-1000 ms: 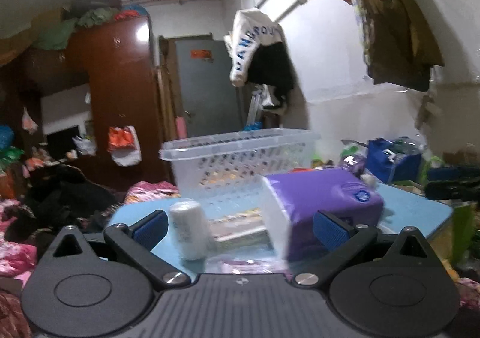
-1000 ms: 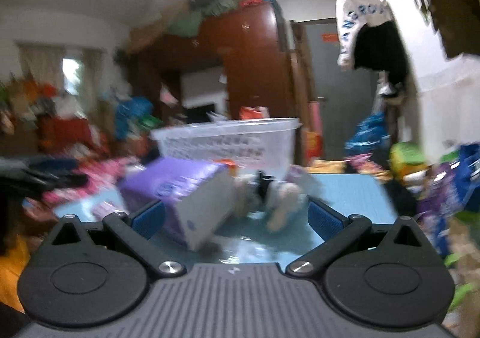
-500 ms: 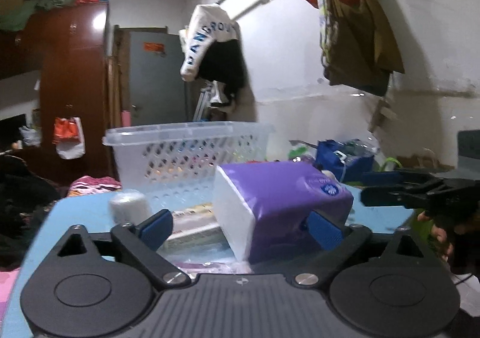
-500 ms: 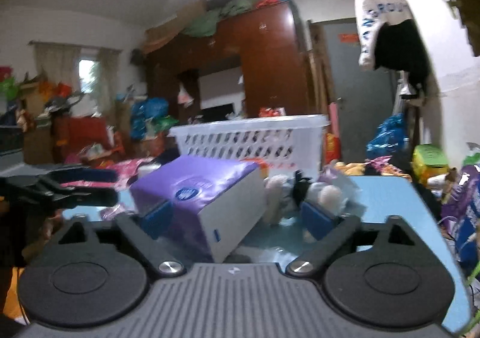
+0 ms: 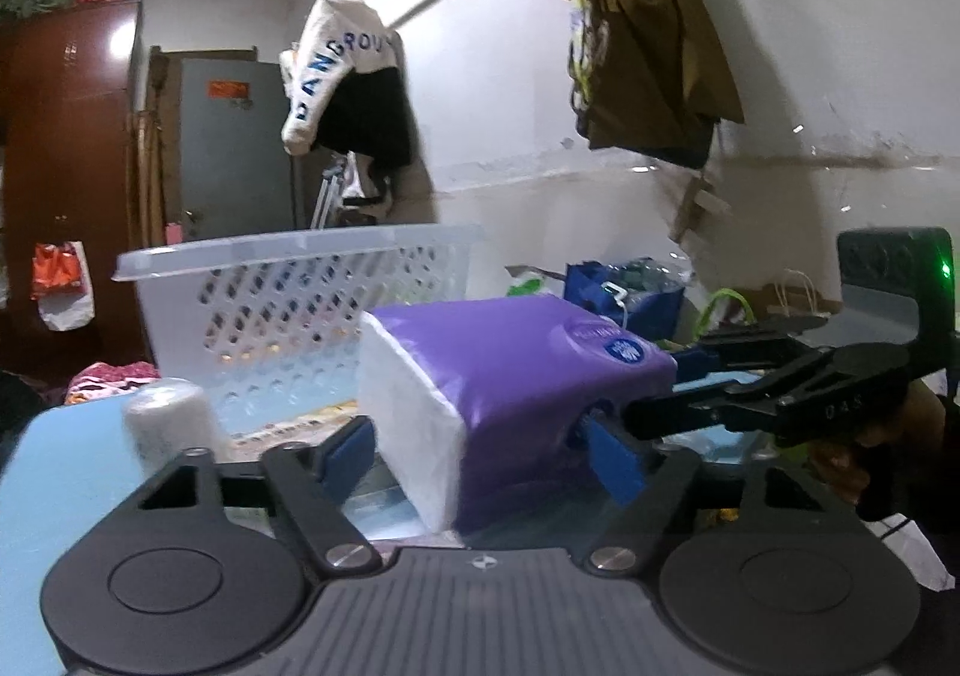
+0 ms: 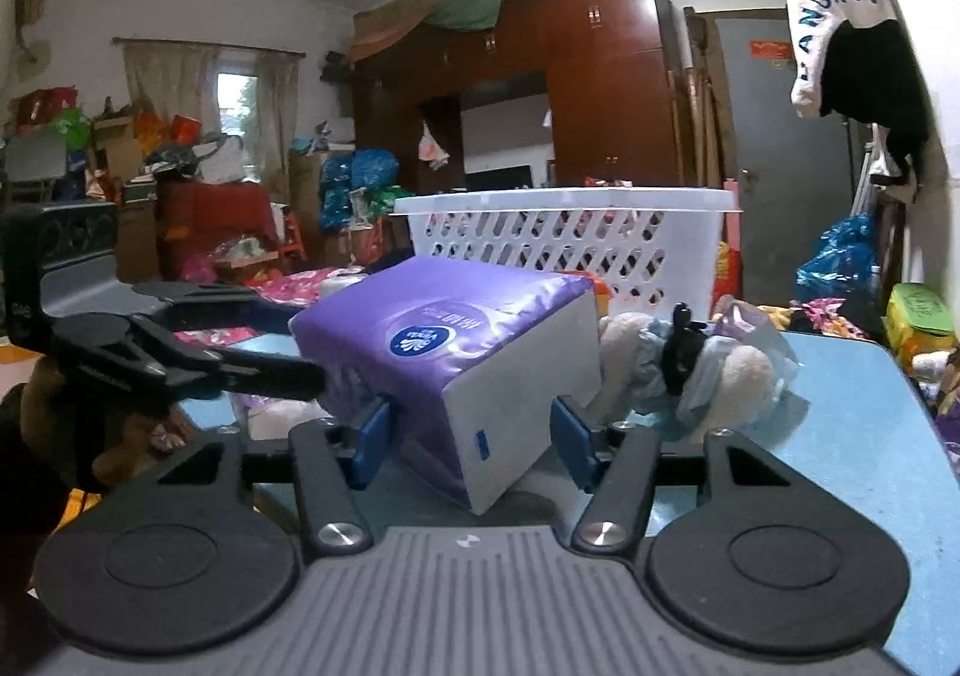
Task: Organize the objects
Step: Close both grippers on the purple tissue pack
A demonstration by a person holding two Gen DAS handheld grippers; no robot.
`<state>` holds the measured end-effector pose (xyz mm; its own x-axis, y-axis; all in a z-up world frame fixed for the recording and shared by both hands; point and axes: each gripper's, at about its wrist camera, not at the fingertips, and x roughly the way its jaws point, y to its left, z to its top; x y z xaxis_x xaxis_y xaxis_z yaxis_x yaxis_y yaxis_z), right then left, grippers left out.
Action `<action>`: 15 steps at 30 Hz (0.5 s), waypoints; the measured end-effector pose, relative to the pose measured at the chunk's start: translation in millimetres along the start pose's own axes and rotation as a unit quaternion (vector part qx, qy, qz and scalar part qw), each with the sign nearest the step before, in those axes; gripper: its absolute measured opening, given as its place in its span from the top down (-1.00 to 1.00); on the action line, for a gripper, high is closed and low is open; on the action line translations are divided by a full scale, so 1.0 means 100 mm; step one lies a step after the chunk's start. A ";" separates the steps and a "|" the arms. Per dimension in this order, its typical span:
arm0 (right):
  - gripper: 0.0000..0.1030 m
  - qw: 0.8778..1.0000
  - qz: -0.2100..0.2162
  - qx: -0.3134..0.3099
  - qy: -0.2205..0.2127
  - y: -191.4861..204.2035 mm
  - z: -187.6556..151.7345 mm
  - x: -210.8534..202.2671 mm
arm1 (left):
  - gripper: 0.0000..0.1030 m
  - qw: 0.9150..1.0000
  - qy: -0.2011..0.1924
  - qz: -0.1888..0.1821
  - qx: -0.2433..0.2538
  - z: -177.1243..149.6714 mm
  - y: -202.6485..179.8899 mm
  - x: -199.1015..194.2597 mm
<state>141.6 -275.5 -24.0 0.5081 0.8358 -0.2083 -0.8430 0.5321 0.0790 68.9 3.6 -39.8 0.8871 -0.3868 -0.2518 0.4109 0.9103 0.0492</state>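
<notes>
Purple-wrapped tissue pack (image 5: 516, 376) lies on the blue surface (image 6: 852, 406), its long axis running from my left hand-held gripper (image 5: 480, 454) to my right hand-held gripper (image 6: 471, 433), one white end facing each. Both sets of jaws have just been closing around it, the pack at twelve o'clock between them; whether the pads press yet I cannot tell. Behind it, at twelve o'clock, stands the white perforated basket (image 6: 570, 238); a plush toy (image 6: 690, 370) lies at two o'clock.
</notes>
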 end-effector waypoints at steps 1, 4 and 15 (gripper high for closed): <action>-0.11 1.000 0.004 0.001 -0.001 -0.01 0.00 0.00 | -0.36 1.000 0.003 -0.003 0.000 -0.01 0.00 0.02; -0.06 1.000 0.013 -0.002 -0.002 -0.02 -0.01 0.01 | -0.22 1.000 0.006 -0.003 0.005 -0.04 0.01 0.05; 0.12 1.000 -0.006 -0.024 -0.017 0.07 -0.01 -0.07 | 0.13 1.000 -0.007 -0.016 0.004 -0.03 0.04 -0.06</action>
<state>132.2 -277.3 -23.1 0.5233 0.8337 -0.1762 -0.8438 0.5358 0.0295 64.5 10.3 -41.3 0.8768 -0.4172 -0.2392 0.4402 0.8965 0.0501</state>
